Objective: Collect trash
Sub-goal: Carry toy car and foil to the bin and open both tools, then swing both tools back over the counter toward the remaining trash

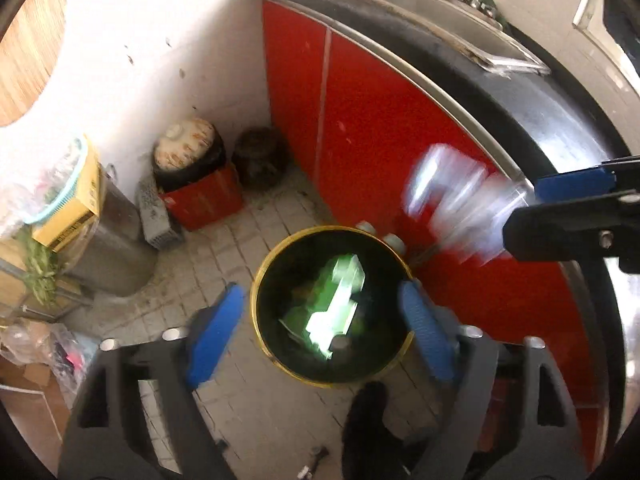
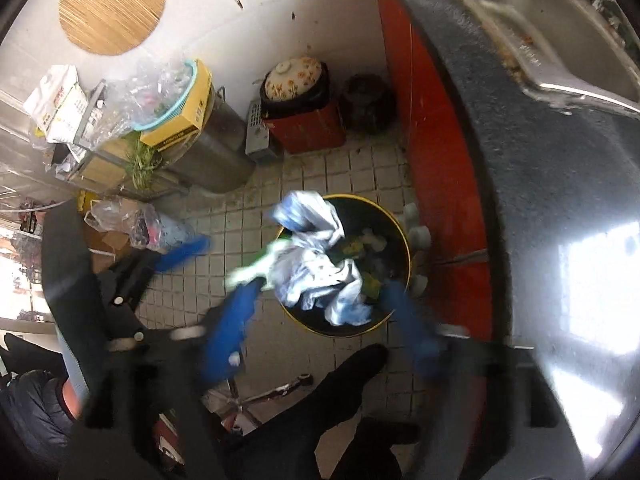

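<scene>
A: Right wrist view: right gripper (image 2: pixel 320 292) spread wide above the bin (image 2: pixel 400 224), white bag (image 2: pixel 316 264) loose between the fingers, apparently gripped by neither. Blurred, hard to call whether it touches a pad.

B: From the left wrist, though, same bag (image 1: pixel 460 204) looks pinched at the tip. Cannot tell for sure. Left gripper (image 1: pixel 320 334) open, empty, framing the bin mouth, green carton (image 1: pixel 336 304) down inside.

A: Risk? Bag hanging partly over the near-left rim. Could snag there and slide onto the tiles (image 2: pixel 240 216) instead of dropping in.

B: Also a chance of catching on a finger and getting dragged back out.

A: Room tight on the right: red cabinet (image 2: pixel 440 160) just beside the bin, counter (image 2: pixel 540 200) overhanging. Bottles wedged between.

B: Open floor to the left and near side. Shoe (image 2: pixel 352 376) close to the bin.
</scene>
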Tool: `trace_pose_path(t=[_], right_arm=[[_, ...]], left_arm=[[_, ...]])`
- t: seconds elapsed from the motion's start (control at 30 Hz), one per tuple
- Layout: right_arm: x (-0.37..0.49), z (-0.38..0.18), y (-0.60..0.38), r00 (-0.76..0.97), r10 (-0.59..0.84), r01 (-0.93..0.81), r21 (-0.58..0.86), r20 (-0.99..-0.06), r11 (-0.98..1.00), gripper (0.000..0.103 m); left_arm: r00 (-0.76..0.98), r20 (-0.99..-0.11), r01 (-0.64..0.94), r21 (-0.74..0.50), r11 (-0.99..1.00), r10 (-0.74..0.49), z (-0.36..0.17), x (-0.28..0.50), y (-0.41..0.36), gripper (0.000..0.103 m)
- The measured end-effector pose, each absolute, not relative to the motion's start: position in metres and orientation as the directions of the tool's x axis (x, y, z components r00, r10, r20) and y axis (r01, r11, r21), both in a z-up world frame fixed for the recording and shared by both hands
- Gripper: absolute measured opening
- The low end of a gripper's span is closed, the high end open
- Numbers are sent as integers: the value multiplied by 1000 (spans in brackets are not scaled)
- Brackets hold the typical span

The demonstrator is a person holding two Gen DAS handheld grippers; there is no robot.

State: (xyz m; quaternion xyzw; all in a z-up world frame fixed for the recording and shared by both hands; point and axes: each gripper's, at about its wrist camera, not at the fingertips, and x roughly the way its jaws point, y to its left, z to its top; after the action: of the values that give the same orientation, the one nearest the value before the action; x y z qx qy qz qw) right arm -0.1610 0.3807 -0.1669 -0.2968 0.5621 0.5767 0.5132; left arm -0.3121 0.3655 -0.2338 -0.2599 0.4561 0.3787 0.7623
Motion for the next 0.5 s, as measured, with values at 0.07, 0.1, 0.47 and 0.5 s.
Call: trace_pose_path(t=[0.07, 0.1, 0.47, 0.5], right_arm=[[-158, -167, 381, -304, 259, -923, 351, -917, 159, 78], [-155, -166, 379, -312, 261, -919, 360, -914, 163, 78], [-91, -112, 290, -244, 404, -889, 370, -882, 271, 79], [-80, -104, 272, -220, 426, -881, 366, -877, 299, 79]], left_arm=[[298, -896, -812, -56, 582, 330, -234, -312, 367, 80], [299, -895, -812, -55, 581, 332, -234, -312, 366, 80], [349, -870, -724, -15, 690, 348, -186, -262, 332, 88], [377, -863, -700, -28, 714, 336, -176, -248, 322, 89]])
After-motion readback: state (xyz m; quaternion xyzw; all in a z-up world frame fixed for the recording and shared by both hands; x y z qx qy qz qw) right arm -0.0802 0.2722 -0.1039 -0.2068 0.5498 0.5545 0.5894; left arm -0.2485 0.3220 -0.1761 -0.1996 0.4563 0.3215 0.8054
